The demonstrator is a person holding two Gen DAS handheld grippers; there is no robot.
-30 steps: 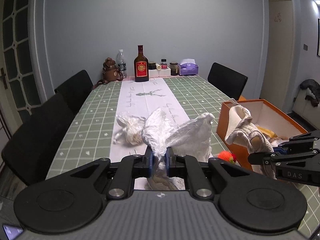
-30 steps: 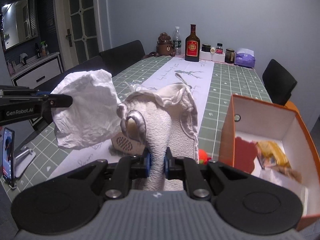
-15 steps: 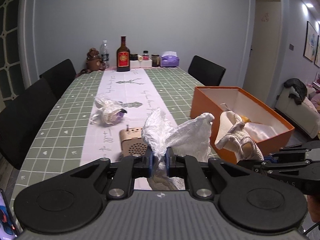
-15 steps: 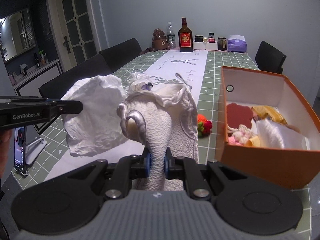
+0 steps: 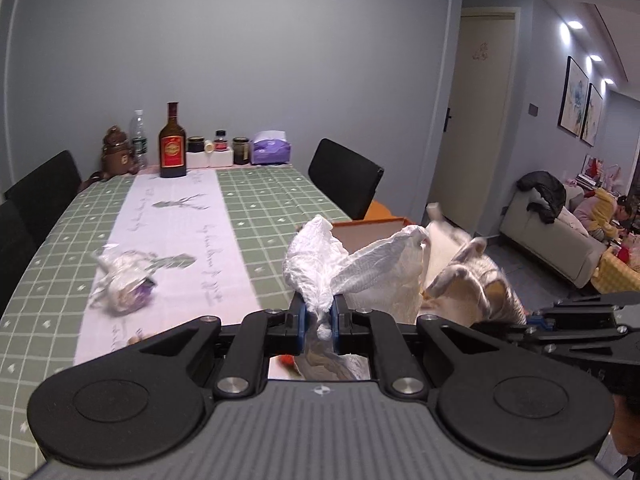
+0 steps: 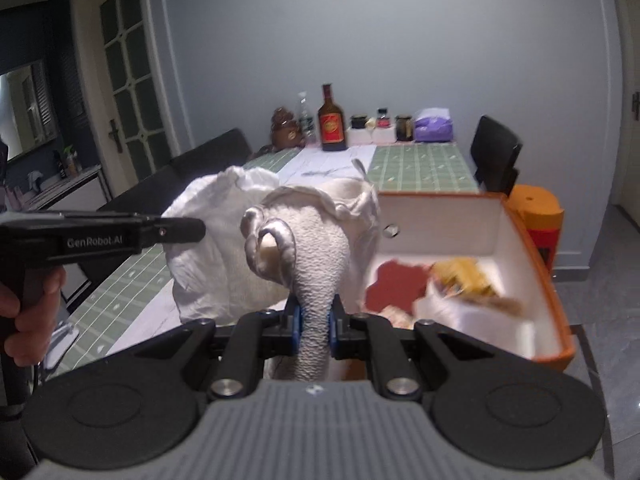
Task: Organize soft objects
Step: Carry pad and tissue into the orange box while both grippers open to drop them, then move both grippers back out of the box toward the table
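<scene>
- Left gripper is clamped on a crumpled white cloth, pinched near the cloth's bottom so most of it flops up and off toward 2 o'clock in the left wrist view.
- Right gripper is clenched on a cream knitted glove with silvery curled fingers; the glove stands up out of the jaws like a stalk.
- The orange box sits at about 3 o'clock from the glove in the right wrist view, lid off, with a red piece, something yellow and some white stuff already inside. That looks like the drop target.
- Judging from that, both hands are carrying their loads toward the box, and neither item is inside it yet.
- To do it well: get each gripper fully over the opening before letting go, since floppy things drape over a wall and slide out.
- Drop one at a time, glove probably first since it's closer, so the two grippers don't bump.
- A bagged bundle sits on the table runner at 9 o'clock in the left view, so it looks like there's more to fetch.
</scene>
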